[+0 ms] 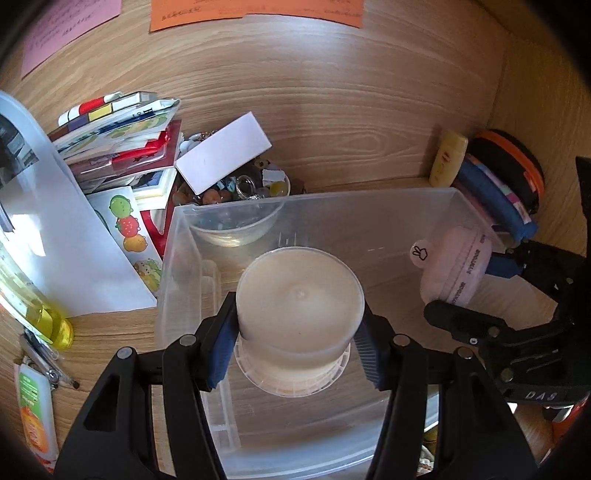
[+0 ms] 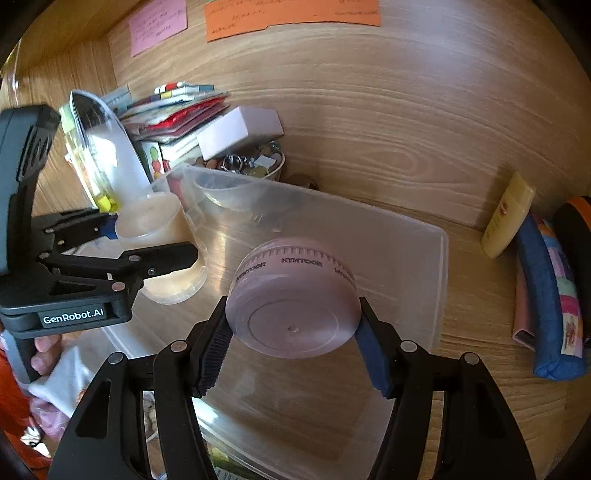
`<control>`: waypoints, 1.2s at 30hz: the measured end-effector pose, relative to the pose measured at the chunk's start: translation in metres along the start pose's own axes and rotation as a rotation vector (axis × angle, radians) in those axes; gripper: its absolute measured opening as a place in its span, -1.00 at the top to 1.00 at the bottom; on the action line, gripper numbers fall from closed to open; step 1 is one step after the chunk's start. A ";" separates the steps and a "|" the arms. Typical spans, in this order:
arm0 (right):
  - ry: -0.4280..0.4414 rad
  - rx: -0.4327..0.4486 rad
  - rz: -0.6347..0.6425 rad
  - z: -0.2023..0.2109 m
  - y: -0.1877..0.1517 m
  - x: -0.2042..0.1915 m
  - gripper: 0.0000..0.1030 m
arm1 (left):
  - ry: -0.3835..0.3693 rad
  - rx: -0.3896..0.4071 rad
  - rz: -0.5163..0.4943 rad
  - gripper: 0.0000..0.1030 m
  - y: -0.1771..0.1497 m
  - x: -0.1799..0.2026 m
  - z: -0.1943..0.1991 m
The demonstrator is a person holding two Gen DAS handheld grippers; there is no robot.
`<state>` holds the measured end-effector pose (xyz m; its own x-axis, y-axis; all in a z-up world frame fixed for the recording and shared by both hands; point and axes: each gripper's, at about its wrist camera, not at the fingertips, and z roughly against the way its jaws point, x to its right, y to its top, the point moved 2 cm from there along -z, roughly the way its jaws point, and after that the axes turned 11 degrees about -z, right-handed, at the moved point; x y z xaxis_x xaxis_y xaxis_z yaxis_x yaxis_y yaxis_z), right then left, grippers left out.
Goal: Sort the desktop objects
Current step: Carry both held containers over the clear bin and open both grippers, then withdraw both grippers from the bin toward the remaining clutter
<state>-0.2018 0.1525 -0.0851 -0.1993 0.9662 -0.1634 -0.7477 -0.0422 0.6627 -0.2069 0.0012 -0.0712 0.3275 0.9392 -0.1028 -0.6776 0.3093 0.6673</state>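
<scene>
My left gripper (image 1: 299,332) is shut on a cream translucent jar (image 1: 299,299), held upside down over the clear plastic bin (image 1: 369,203). The jar also shows in the right wrist view (image 2: 159,236). My right gripper (image 2: 293,339) is shut on a round pink case (image 2: 291,306) marked HYNTOOR, held over the same bin (image 2: 424,266). The pink case shows in the left wrist view (image 1: 458,266) at the bin's right wall, with the right gripper (image 1: 476,291) behind it.
A pile of cards and sticker sheets (image 1: 118,144), a white box (image 1: 221,155) and a bowl of trinkets (image 1: 258,184) stand behind the bin. A yellow tube (image 2: 509,218) and a blue pouch (image 2: 546,295) lie to the right. A wooden back wall carries paper notes (image 2: 291,14).
</scene>
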 end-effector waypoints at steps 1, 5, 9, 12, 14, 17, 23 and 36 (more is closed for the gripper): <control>-0.011 0.000 0.014 -0.001 -0.001 -0.002 -0.16 | 0.012 -0.004 -0.011 -0.11 0.000 0.002 -0.001; -0.024 0.005 0.023 -0.003 -0.003 -0.005 -0.16 | 0.049 -0.006 -0.032 -0.11 -0.002 0.005 -0.003; -0.029 0.011 0.020 -0.002 -0.003 -0.004 -0.17 | 0.043 -0.003 -0.031 -0.11 -0.001 0.005 -0.003; -0.032 0.017 0.017 -0.001 -0.004 -0.004 -0.17 | 0.057 -0.009 -0.047 -0.12 -0.002 0.008 -0.005; -0.036 0.021 0.016 0.000 -0.005 -0.003 -0.20 | 0.055 -0.009 -0.052 -0.14 -0.001 0.009 -0.006; -0.054 0.031 0.013 -0.001 -0.004 -0.003 -0.31 | 0.045 0.001 -0.040 -0.28 -0.002 0.006 -0.004; -0.057 0.035 0.015 -0.002 -0.004 -0.003 -0.36 | 0.027 0.023 -0.007 -0.40 -0.003 -0.001 0.005; -0.064 0.089 0.034 0.016 -0.003 -0.013 -0.61 | 0.086 0.137 -0.016 -0.81 0.001 0.004 0.041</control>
<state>-0.1872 0.1437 -0.0732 -0.1811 0.9789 -0.0946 -0.6811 -0.0554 0.7301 -0.1791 -0.0009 -0.0413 0.2761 0.9455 -0.1727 -0.5749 0.3065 0.7586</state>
